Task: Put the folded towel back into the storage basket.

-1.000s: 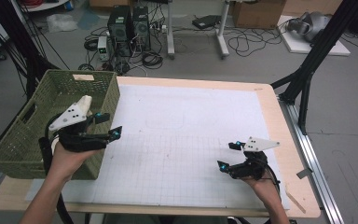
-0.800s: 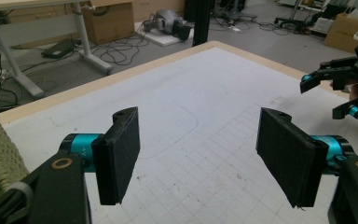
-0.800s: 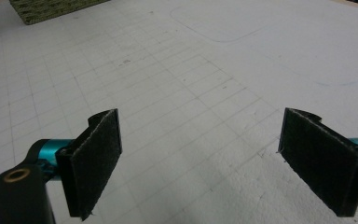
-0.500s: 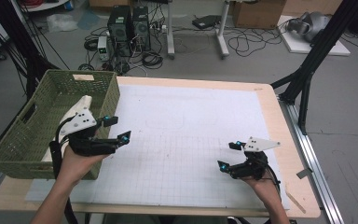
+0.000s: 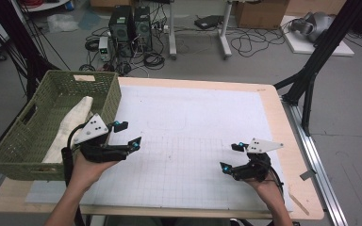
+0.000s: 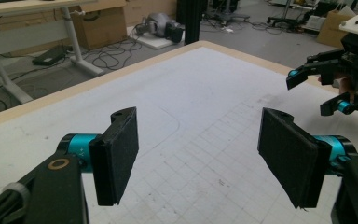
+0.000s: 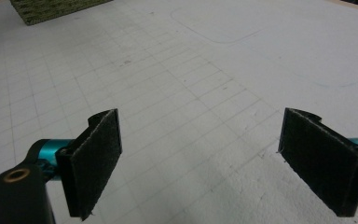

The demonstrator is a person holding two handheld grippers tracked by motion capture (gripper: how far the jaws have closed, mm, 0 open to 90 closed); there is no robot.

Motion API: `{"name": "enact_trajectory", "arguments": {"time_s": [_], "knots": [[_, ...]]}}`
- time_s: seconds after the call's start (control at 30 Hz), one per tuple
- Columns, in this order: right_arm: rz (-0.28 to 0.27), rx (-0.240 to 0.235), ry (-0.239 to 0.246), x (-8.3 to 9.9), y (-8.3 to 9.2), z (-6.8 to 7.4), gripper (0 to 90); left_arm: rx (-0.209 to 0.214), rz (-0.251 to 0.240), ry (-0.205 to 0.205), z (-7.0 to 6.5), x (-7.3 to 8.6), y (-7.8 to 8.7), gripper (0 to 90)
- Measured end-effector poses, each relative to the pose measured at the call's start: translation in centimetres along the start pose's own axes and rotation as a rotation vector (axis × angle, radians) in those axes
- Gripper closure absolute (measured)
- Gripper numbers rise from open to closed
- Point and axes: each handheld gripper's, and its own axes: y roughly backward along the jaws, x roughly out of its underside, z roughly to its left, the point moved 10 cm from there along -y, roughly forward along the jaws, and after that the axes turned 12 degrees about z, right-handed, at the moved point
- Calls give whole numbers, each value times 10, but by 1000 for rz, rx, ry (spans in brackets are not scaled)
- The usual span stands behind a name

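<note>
Left tongs (image 5: 125, 134) now clear of basket (image 5: 37, 136), cloth (image 5: 70, 127) behind.

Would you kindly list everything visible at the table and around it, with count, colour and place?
Basket: one, olive green woven, on the table's left edge.
Cloth bundle: one, cream, lying inside the basket.
Grid mat: one, white, covering most of the tabletop.
Table: one, light wood, centre of the high view.
Computer towers: two, black, on the floor beyond the table.
Cardboard box: one, brown, on the floor at the back.
Cables: many, black, strewn on the floor.
Left gripper: one, black with teal, open, over the mat beside the basket.
Right gripper: one, black with teal, open, over the mat's near right part.
</note>
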Motion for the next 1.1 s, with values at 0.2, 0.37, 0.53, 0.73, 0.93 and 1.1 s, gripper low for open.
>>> {"name": "enact_trajectory", "arguments": {"time_s": [0.2,0.37,0.53,0.73,0.93,1.1], "knots": [[-2,0,-4,0,1,0,126,7,5,5,-4,5,-7,291],[-2,0,-2,0,1,0,126,8,3,9,-7,9,-12,291],[-3,1,-3,0,0,0,126,13,2,11,-12,13,-18,290],[-1,0,-2,0,0,0,126,25,6,16,-17,20,-26,290],[0,0,-2,0,0,0,126,19,17,9,-18,28,-32,289],[0,0,-3,0,0,0,126,22,24,13,-20,34,-37,286]]}}
